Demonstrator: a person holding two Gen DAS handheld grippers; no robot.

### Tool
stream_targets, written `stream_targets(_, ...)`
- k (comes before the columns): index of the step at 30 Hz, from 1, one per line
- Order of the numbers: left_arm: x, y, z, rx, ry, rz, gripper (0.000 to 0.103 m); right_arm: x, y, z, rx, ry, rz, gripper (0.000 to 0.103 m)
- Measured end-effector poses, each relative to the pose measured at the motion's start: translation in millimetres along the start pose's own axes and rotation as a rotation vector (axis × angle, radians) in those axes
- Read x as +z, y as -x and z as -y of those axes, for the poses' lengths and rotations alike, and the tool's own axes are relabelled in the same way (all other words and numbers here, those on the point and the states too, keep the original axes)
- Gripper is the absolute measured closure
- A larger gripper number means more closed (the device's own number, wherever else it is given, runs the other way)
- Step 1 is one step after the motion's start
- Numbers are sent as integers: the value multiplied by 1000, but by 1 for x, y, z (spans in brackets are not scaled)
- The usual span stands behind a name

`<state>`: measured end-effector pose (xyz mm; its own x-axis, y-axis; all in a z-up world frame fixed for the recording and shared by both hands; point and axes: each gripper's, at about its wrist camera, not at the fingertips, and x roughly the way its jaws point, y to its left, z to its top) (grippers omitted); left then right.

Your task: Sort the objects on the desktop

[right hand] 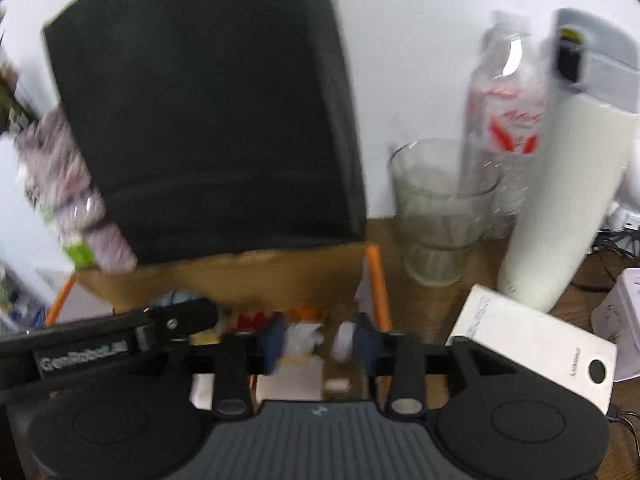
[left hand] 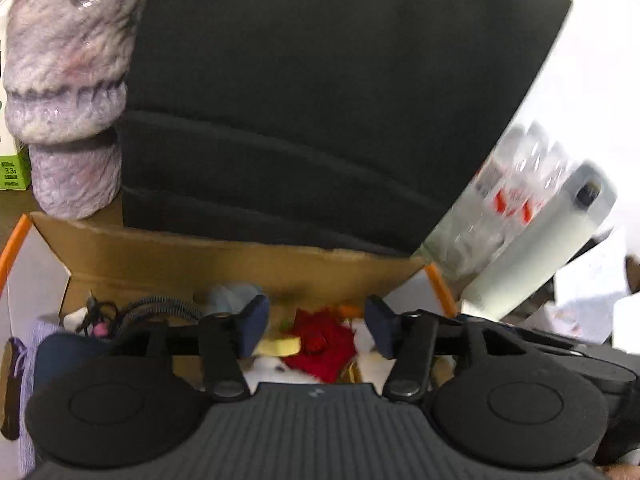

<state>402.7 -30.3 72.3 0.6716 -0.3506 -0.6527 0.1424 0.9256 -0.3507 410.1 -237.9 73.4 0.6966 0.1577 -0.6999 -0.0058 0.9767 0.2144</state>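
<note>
Two grippers poised over a cardboard box of odds and ends

Both views are blurred. Seen from the left wrist, the left gripper (left hand: 316,326) has its dark blue fingers (left hand: 253,326) set moderately apart with nothing pressed between them. Past the gap, down inside the cardboard box (left hand: 224,258), lie a red crumpled item (left hand: 324,340) and a yellow piece (left hand: 278,347), both clear of the pads. A dark braided cord (left hand: 160,308) lies toward the box's left side. Behind the box stands a large black block (left hand: 320,100), with a fuzzy grey-lilac object (left hand: 68,80) at its left.

Seen from the right wrist, the right gripper (right hand: 320,344) is partly open. A crumpled white scrap (right hand: 302,338) shows in the gap just beside the left pad, and a small white round piece (right hand: 344,342) sits against the right pad; whether either is gripped cannot be told. To the right, on the wooden table (right hand: 432,316), stand a clear glass (right hand: 440,208), a plastic bottle (right hand: 504,112), a tall white container (right hand: 568,200) and a white carton (right hand: 532,340)
</note>
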Motion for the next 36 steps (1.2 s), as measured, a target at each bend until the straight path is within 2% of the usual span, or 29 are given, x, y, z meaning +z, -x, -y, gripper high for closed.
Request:
stream_targets(1, 2, 6, -3, 4, -2, 23, 32, 0, 5, 2, 26, -8, 12, 51)
stream_targets(3, 6, 16, -6, 36, -13, 49, 29, 2, 15, 2, 38, -6, 28, 46)
stream_targets(6, 10, 32, -11, 91, -10, 37, 19, 3, 29, -7, 12, 50, 34, 40)
stream_targets(8, 9, 43, -9, 124, -24, 30, 18, 5, 37, -12, 6, 54, 24, 38)
stream_targets(10, 7, 55, -3, 171, -62, 21, 8, 4, 47, -16, 14, 43, 6, 35)
stream_targets(13, 2, 76, 6, 264, -131, -3, 5, -4, 67, -25, 18, 48, -29, 35)
stream_targets(17, -13, 109, 9, 300, -155, 17, 2, -19, 99, -39, -1, 71, -15, 30)
stream_targets(19, -28, 124, 9, 315, -157, 28, 2, -32, 116, -44, -4, 83, 17, 23)
stream_targets(24, -86, 155, 7, 394, -184, 95, 1, -90, 142, -57, -3, 118, 79, 23)
stream_targets(26, -115, 170, 7, 390, -212, 126, 1, -112, 151, -62, -7, 135, 110, 23)
stream_targets(30, -168, 197, 10, 330, -273, 180, 0, -161, 183, -67, 12, 165, 180, 23)
stream_targets(32, -193, 209, 12, 355, -304, 178, 0, -186, 198, -70, 7, 203, 205, 23)
stream_targets(36, -244, 245, 8, 328, -296, 224, 0, -238, 231, -67, 28, 206, 244, 20)
